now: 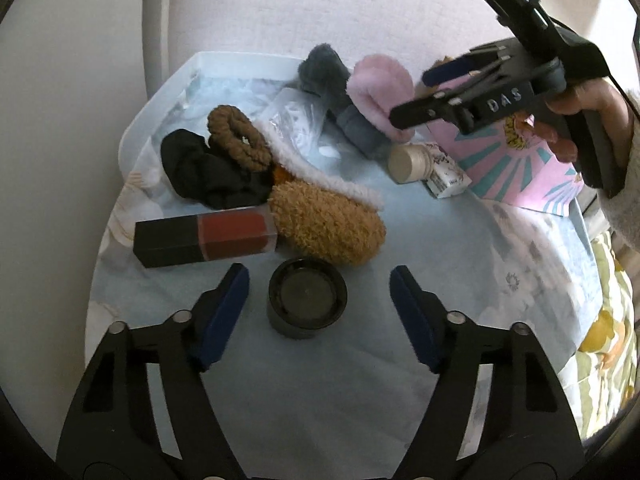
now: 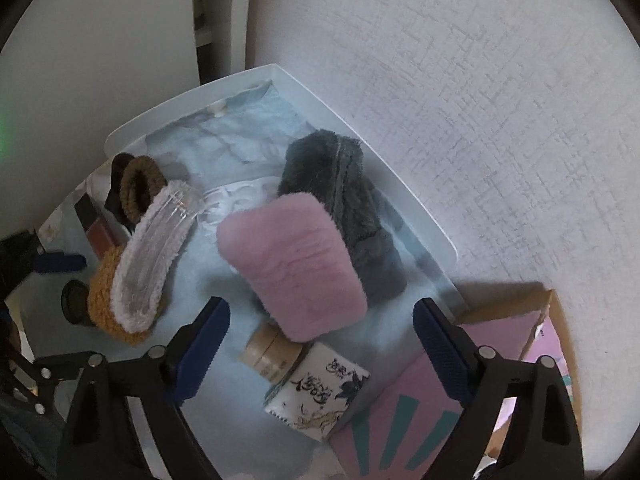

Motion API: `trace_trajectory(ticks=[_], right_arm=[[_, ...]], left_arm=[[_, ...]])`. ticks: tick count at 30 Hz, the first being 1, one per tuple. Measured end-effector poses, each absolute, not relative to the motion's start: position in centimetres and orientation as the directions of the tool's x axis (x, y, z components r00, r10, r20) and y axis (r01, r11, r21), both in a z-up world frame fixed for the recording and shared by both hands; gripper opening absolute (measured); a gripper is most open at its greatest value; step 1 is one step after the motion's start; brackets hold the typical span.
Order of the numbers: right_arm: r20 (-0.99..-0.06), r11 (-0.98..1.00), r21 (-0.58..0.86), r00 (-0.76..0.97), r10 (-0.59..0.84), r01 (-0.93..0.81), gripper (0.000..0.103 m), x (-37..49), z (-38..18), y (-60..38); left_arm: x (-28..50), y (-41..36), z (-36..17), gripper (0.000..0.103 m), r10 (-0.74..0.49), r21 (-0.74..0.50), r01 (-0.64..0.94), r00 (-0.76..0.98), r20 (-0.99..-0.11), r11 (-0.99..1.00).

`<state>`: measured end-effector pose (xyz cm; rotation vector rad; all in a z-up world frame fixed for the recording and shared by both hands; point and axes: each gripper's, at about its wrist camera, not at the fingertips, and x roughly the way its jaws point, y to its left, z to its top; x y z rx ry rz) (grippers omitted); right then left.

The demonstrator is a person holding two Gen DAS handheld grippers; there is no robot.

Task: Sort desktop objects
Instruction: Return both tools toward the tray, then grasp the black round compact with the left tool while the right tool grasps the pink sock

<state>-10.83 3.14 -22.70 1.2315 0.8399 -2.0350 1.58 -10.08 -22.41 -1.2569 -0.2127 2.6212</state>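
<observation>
A black round jar (image 1: 307, 304) stands on the pale blue cloth between the fingers of my left gripper (image 1: 320, 286). The jaws are open and neither pad touches the jar. Just beyond it lie a red lip gloss (image 1: 204, 236) with a black cap and a brown fuzzy slipper (image 1: 328, 228). My right gripper (image 2: 322, 314) hangs open over a pink fluffy pad (image 2: 296, 268), a beige jar (image 2: 272, 354) and a tissue packet (image 2: 320, 396), holding nothing. In the left wrist view the right gripper (image 1: 414, 94) sits at the upper right, in front of the pink pad (image 1: 380, 88).
A white tray (image 2: 360, 128) holds the cloth and objects. Black scrunchie (image 1: 208, 176), brown scrunchie (image 1: 236, 140), clear plastic bag (image 1: 296, 120) and grey fluffy piece (image 2: 340, 200) lie at the back. A pink patterned box (image 2: 400, 420) stands at right, a wall behind.
</observation>
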Motion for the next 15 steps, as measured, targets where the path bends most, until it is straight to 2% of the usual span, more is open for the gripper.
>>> trace_trajectory(ticks=[3, 5, 6, 7, 8, 11, 15], right_arm=[[-0.91, -0.599, -0.219, -0.383, -0.16, 0.77, 0.08, -10.9, -23.1, 2.6], [-0.914, -0.587, -0.229, -0.379, -0.146, 0.776, 0.064, -11.0, -23.6, 2.3], [-0.916, -0.586, -0.229, -0.376, -0.141, 0.777, 0.06, -11.1, -23.8, 2.3], [-0.919, -0.587, -0.223, -0.369, -0.14, 0.778, 0.05, -11.1, -24.0, 2.3], [-0.923, -0.591, -0.206, -0.355, -0.146, 0.78, 0.044, -11.3, -24.1, 2.3], [-0.927, -0.62, -0.164, -0.334, -0.169, 0.767, 0.038, -11.6, -24.2, 2.6], [-0.921, -0.632, -0.151, -0.34, -0.189, 0.76, 0.036, -11.4, -23.4, 3.0]], left_arm=[[1.3, -9.6, -22.8, 0.051, 0.254, -0.201, -0.156, -0.594, -0.764, -0.967], [1.3, -9.5, -22.9, 0.043, 0.241, -0.183, -0.156, -0.596, -0.766, -0.971], [1.2, -9.6, -23.0, 0.041, 0.238, -0.182, -0.155, -0.598, -0.765, -0.971], [1.2, -9.8, -23.0, 0.036, 0.238, -0.183, -0.153, -0.597, -0.766, -0.971], [1.1, -10.0, -23.1, 0.035, 0.24, -0.187, -0.15, -0.596, -0.766, -0.971], [1.2, -10.2, -23.1, 0.034, 0.237, -0.185, -0.149, -0.594, -0.768, -0.971], [1.6, -10.4, -22.7, 0.033, 0.237, -0.18, -0.155, -0.59, -0.772, -0.971]])
